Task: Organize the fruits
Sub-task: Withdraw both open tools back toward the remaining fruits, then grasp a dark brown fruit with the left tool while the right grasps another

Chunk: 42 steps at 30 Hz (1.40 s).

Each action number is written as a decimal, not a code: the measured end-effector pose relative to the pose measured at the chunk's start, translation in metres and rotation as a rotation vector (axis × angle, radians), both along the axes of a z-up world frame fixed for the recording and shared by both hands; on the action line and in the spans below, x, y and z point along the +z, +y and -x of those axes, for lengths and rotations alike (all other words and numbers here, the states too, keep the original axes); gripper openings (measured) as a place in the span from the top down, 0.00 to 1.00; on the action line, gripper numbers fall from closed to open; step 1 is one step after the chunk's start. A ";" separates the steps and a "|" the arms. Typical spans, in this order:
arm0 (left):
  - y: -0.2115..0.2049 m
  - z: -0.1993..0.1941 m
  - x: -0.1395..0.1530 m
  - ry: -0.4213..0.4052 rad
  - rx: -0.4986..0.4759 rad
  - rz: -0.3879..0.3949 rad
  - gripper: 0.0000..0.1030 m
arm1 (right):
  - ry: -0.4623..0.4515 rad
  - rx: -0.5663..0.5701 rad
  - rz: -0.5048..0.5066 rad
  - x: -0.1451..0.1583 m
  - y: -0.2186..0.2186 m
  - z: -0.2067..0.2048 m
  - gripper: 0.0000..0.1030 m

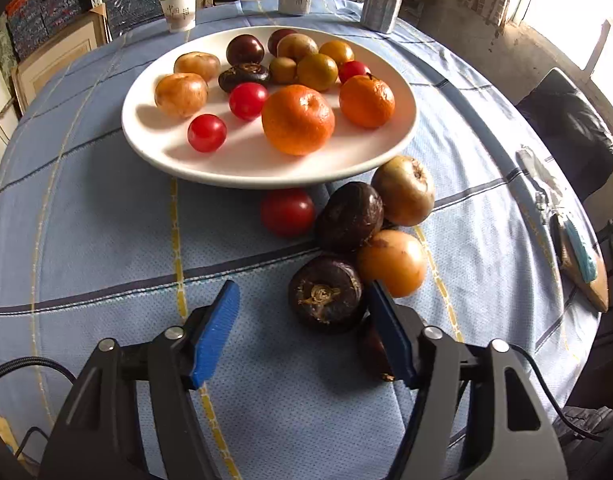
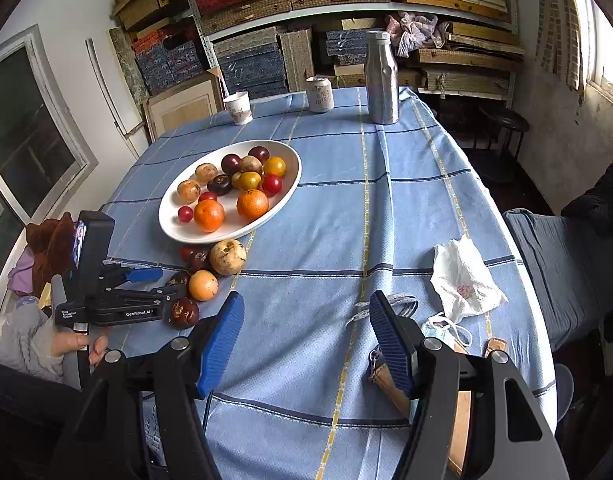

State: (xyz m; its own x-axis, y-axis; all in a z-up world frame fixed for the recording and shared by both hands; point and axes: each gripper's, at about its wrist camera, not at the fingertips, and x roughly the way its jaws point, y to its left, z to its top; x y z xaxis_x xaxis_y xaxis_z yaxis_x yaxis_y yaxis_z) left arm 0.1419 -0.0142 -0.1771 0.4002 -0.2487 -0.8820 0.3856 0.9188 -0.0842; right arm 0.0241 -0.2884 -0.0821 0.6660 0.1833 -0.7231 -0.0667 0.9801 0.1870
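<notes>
A white plate (image 1: 154,148) (image 2: 170,228) holds two tangerines, cherry tomatoes and brown and dark fruits. Loose on the blue cloth in front of it lie a red tomato (image 1: 287,211), a greenish-brown fruit (image 1: 403,190) (image 2: 227,257), an orange fruit (image 1: 392,262) (image 2: 202,285) and dark purple fruits (image 1: 349,216). My left gripper (image 1: 302,300) (image 2: 173,280) is open low over the cloth. One dark fruit (image 1: 326,294) sits between its pads, close to the right one. Another dark fruit (image 1: 376,350) (image 2: 184,313) is partly hidden behind that finger. My right gripper (image 2: 306,304) is open over bare cloth with nothing in it.
A paper cup (image 2: 238,108), a can (image 2: 320,94) and a steel bottle (image 2: 381,78) stand at the table's far edge. A white bag (image 2: 464,280), a face mask (image 2: 446,330) and keys lie near my right gripper. A dark chair (image 1: 566,128) stands to the right.
</notes>
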 end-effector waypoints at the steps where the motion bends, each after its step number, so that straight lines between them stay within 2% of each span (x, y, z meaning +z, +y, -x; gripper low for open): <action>1: 0.000 0.001 0.000 0.001 -0.008 0.011 0.46 | 0.000 0.002 -0.001 0.000 0.000 0.000 0.36; 5: -0.001 0.004 0.000 0.001 -0.039 0.037 0.60 | 0.013 0.028 -0.010 -0.003 0.006 -0.002 0.36; 11: 0.000 -0.004 -0.006 0.031 -0.027 0.075 0.61 | 0.046 0.125 -0.002 -0.012 0.032 -0.011 0.36; 17: -0.003 0.001 -0.004 0.004 -0.032 0.027 0.62 | 0.062 0.186 0.004 -0.017 0.049 -0.017 0.36; 32: 0.066 0.024 0.039 -0.067 0.117 0.001 0.62 | 0.207 0.474 0.038 -0.076 0.143 -0.060 0.36; 38: 0.085 0.031 0.047 -0.078 0.167 -0.015 0.62 | 0.246 0.502 0.050 -0.094 0.163 -0.072 0.44; 42: 0.095 0.035 0.048 -0.076 0.189 -0.026 0.62 | 0.258 0.492 0.038 -0.098 0.165 -0.078 0.44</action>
State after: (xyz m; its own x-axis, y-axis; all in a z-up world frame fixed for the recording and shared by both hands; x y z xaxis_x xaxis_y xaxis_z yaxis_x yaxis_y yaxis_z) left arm 0.1071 0.0811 -0.1294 0.5032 -0.1407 -0.8527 0.2105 0.9769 -0.0369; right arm 0.1023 -0.1235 -0.1801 0.3088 0.3986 -0.8636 -0.4745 0.8514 0.2233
